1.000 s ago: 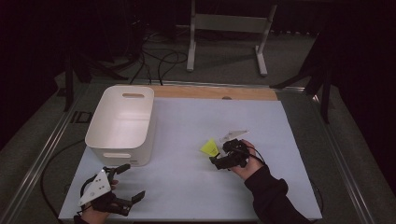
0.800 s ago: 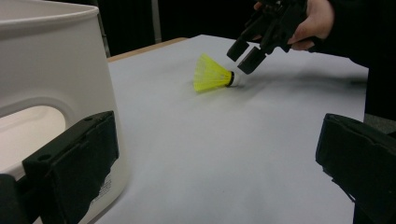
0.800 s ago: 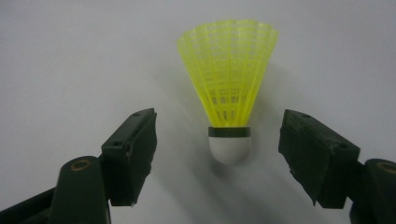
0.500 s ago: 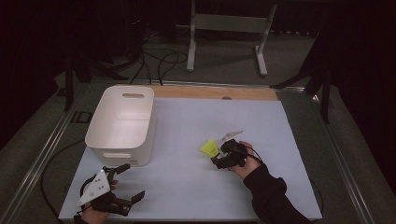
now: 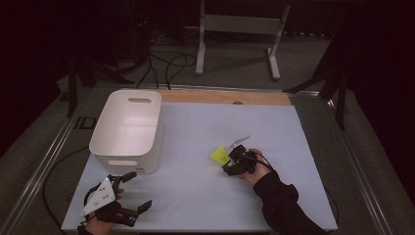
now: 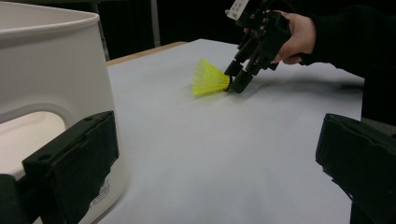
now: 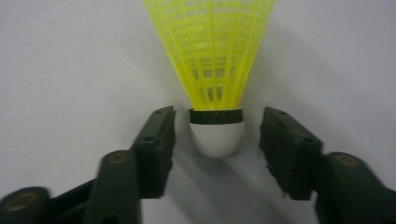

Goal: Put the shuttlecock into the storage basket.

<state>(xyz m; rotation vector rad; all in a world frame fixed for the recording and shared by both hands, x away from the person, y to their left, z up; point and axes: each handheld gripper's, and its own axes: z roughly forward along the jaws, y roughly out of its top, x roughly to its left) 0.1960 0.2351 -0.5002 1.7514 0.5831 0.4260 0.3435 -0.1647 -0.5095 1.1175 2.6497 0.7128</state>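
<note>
Yellow shuttlecock (image 7: 215, 60) cork btwn open right gripper (image 7: 217, 133) jaws.

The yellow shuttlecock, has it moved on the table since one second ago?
No. The shuttlecock lies the same way off from the white bin, between the open right gripper's jaws.

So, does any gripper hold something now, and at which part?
Nothing is held. The right gripper is open, its jaws on either side of the shuttlecock's white cork, not touching it. The left gripper is open with nothing between its jaws.
</note>
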